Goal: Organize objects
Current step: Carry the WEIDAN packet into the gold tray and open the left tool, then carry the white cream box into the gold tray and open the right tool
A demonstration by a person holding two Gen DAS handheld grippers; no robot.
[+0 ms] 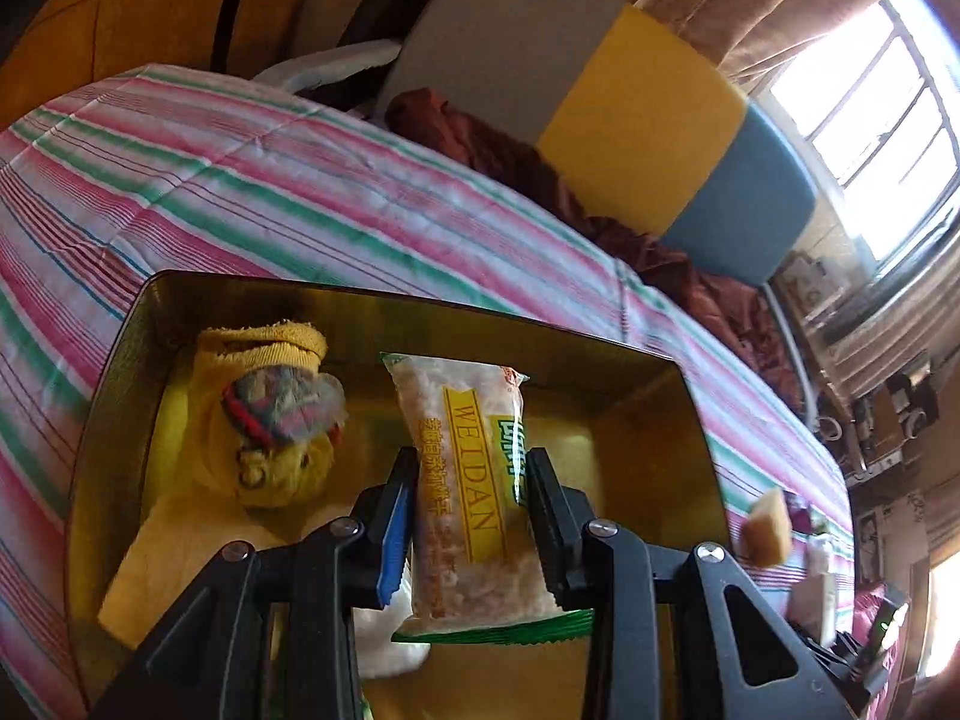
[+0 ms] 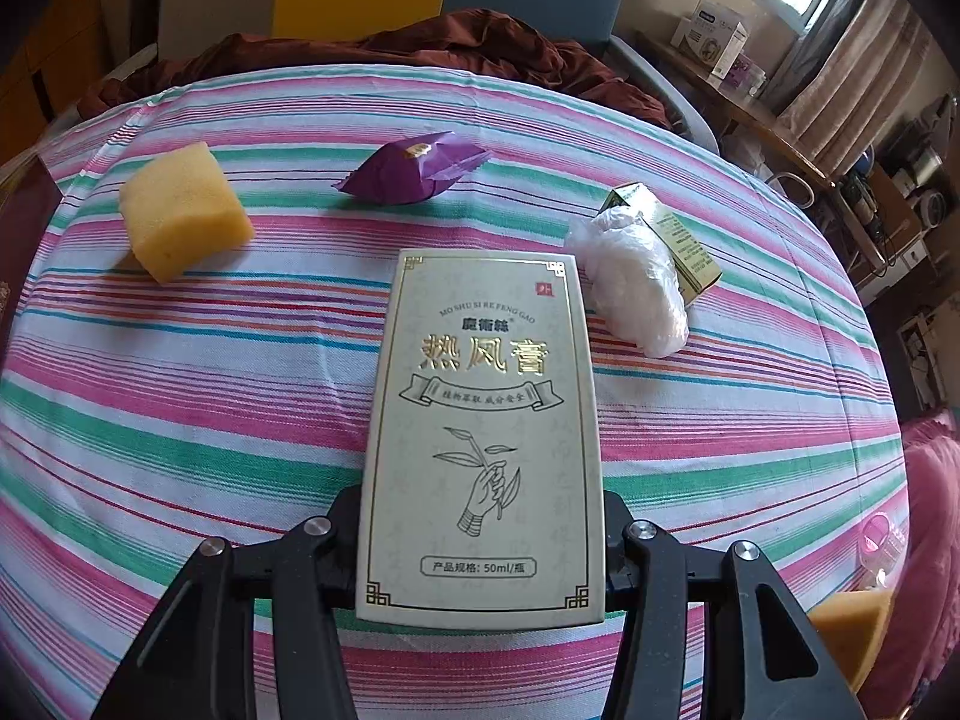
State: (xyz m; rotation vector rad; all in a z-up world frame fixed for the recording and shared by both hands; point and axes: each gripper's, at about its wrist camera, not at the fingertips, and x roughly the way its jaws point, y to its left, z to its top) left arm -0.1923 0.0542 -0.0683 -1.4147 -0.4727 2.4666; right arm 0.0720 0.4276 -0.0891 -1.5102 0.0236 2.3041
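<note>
Through the left wrist camera, I see my left gripper clamped on a clear snack packet with a yellow "WEIDAN" label and a green crimped end, both black fingers pressing its long sides. I hold the packet above a gold-coloured metal tray that sits on the pink, green and white striped cloth. Inside the tray, on its left side, lies a yellow sock with a grey, red and blue patch, and something white shows under the packet's lower end; I cannot tell what it is. Off the tray's right edge a yellow sponge block rests on the cloth, blurred. Through the right wrist camera, my right gripper grips a pale boxed ointment with gold Chinese lettering and a drawing of a hand holding a sprig, the jaws closed on its lower sides, its printed face turned to the lens. Beyond it on the striped cloth lie a yellow sponge to the left, a purple wrapped snack near the middle, and at the right a crumpled white plastic bag touching a small green carton. Dark red fabric is bunched along the far edge.
</note>
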